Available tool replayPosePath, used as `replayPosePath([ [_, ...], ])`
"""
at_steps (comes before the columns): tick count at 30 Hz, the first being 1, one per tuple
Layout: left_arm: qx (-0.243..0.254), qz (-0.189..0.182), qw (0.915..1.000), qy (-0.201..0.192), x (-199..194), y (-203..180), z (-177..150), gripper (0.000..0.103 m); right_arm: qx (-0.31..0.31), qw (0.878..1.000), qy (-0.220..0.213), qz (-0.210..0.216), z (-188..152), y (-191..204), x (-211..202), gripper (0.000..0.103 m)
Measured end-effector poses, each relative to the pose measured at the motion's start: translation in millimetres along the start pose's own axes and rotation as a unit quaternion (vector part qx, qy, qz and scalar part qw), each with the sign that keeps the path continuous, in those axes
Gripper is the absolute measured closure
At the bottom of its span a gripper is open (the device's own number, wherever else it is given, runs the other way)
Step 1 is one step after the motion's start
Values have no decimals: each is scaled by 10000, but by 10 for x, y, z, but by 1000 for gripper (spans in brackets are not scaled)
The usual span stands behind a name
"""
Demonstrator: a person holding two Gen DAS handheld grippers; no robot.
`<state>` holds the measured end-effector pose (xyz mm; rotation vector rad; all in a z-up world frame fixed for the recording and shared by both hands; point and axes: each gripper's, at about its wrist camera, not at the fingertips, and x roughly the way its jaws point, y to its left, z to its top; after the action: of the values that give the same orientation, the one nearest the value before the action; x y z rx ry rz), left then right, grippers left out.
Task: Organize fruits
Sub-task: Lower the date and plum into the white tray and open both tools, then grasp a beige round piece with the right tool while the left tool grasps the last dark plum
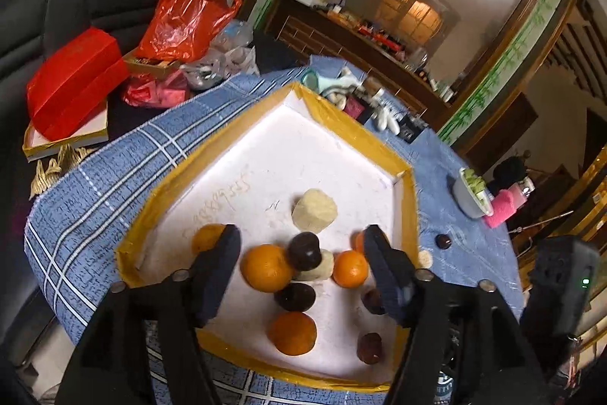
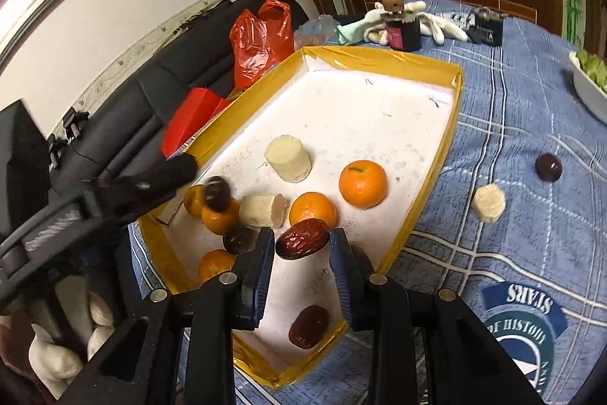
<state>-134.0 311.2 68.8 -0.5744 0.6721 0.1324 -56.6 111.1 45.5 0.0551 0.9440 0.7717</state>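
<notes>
Both grippers over the fruit tray

The right gripper (image 2: 301, 245) has a red date (image 2: 302, 238) between its parted fingers; whether the pads still press it, I cannot tell. The left gripper (image 1: 301, 245) hangs released above the tray (image 2: 447, 139), holding nothing. Inside the tray lie oranges (image 2: 362, 183), pale chunks (image 2: 287, 158) and dark dates. Beside the tray, on the blue worktop (image 2: 523, 230), sit another chunk (image 2: 489, 203) and a dark fruit (image 2: 548, 167).

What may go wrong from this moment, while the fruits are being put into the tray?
1. The red date sits just between the tips of the right claw. Whether it is gripped is unclear, so it may drop and roll.
2. The open left claw hovers close to a dark fruit perched on oranges. A nudge could topple it.
</notes>
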Motion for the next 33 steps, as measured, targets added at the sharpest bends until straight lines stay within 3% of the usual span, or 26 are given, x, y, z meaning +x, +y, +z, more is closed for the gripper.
replayPosePath([
  [1,-33,-10,10000,-72,-40,-4,14,26,20,10000,-52,15,0,-9,-25,49],
  [3,-92,20,9998,-168,-96,-23,37,22,43,9999,-136,-16,6,-30,-89,42],
  [6,-140,24,9991,-390,-268,-99,40,14,74,9995,-303,-73,15,-29,-261,42],
  [9,-60,-338,9984,-459,-420,-219,-18,13,189,9984,-523,-141,-57,-95,-463,42],
  [12,78,-434,9980,-447,-506,-386,-84,13,395,9966,-688,-222,-248,-245,-687,40],
  [20,692,-642,9952,258,-410,-964,-438,13,1176,9854,-899,-847,-742,-929,-1233,38],
  [26,536,-826,9943,408,-380,-1067,-514,13,1293,9816,-1046,-943,-828,-1127,-1469,38],
  [33,424,-704,9950,565,-195,-1021,-507,13,1166,9848,-861,-962,-745,-1174,-1320,38],
])
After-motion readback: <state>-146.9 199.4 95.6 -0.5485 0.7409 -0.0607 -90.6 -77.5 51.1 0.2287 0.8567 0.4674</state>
